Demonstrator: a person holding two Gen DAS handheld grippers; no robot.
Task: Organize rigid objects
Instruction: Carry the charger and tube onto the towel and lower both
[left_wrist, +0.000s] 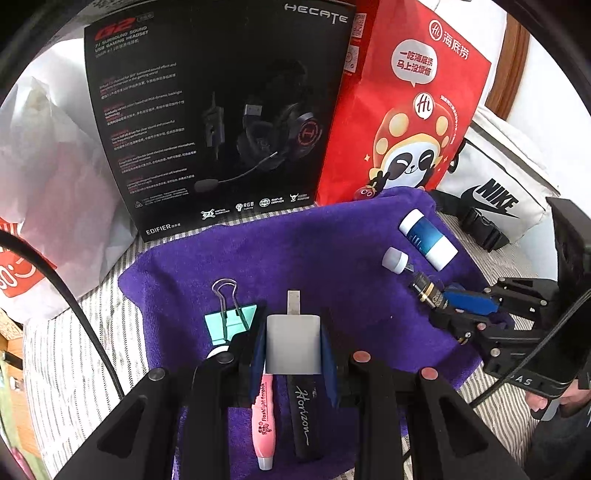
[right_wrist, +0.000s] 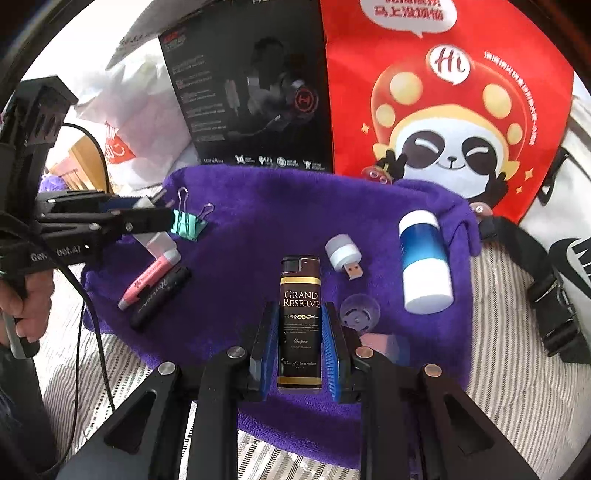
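A purple towel lies on a striped bed. My left gripper is shut on a white charger plug, held above a pink marker and a black Horizon stick. A green binder clip lies just to its left. My right gripper is shut on a black Grand Reserve lighter, which also shows in the left wrist view. A white USB light and a blue and white tube lie to the right.
A black headset box, a red panda bag and a white Nike bag stand behind the towel. A white plastic bag is at the left. A clear suction cup lies by the right gripper.
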